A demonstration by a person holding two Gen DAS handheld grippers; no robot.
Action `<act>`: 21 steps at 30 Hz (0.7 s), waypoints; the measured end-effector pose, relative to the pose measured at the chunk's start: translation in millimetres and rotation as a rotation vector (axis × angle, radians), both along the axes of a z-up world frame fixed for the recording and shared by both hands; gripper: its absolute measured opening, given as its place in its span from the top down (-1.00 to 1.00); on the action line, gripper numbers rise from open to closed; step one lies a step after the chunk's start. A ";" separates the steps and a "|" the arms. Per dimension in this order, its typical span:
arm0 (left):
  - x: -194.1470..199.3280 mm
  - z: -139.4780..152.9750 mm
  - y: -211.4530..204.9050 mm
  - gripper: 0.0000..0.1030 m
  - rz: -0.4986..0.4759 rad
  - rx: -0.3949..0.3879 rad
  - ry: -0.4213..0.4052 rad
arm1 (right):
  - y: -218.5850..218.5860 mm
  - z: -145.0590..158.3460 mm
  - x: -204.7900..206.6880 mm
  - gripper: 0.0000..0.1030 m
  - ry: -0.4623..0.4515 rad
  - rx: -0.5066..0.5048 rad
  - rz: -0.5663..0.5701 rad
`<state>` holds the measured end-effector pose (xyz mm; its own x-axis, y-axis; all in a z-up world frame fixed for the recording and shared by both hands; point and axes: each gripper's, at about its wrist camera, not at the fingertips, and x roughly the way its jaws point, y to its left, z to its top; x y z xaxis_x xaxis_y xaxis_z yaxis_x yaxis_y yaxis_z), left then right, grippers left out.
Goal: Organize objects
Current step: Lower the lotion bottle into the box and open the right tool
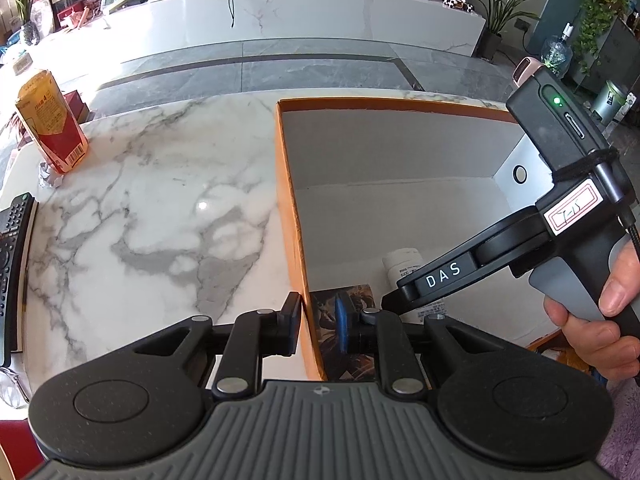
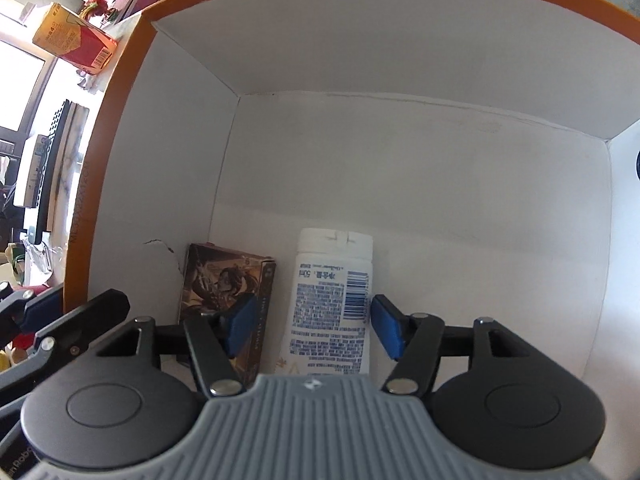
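Note:
An orange box [image 1: 289, 200] with a white inside stands on the marble table [image 1: 160, 200]. My left gripper [image 1: 318, 326] straddles its left wall, one finger outside and one inside; whether the pads press the wall is unclear. Inside lie a dark illustrated card box [image 2: 224, 280] and a white bottle [image 2: 332, 280] with a barcode label. My right gripper [image 2: 312, 326] is open inside the box, its blue pads [image 2: 386, 328] on either side of the bottle, apart from it. The right gripper's body [image 1: 560, 208] shows in the left wrist view over the box.
A yellow and red carton [image 1: 52, 120] stands at the table's far left, also in the right wrist view [image 2: 76, 38]. A black remote [image 1: 12, 264] lies at the left edge. The rest of the box floor [image 2: 440, 200] is bare.

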<state>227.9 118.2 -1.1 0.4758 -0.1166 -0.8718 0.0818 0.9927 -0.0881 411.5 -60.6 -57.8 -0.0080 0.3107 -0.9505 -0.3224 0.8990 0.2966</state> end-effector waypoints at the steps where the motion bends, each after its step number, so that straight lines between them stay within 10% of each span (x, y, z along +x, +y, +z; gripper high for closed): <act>1: 0.0 0.0 0.0 0.60 -0.001 0.001 0.000 | -1.9 1.0 1.5 -0.16 0.007 0.003 -0.007; 6: 0.0 -0.5 0.4 0.60 0.000 0.001 0.000 | -8.8 0.0 8.5 0.24 0.045 0.020 -0.038; 21: -22.5 23.0 -2.9 0.60 0.017 0.015 -0.078 | -21.0 43.0 3.1 0.09 -0.083 0.014 0.013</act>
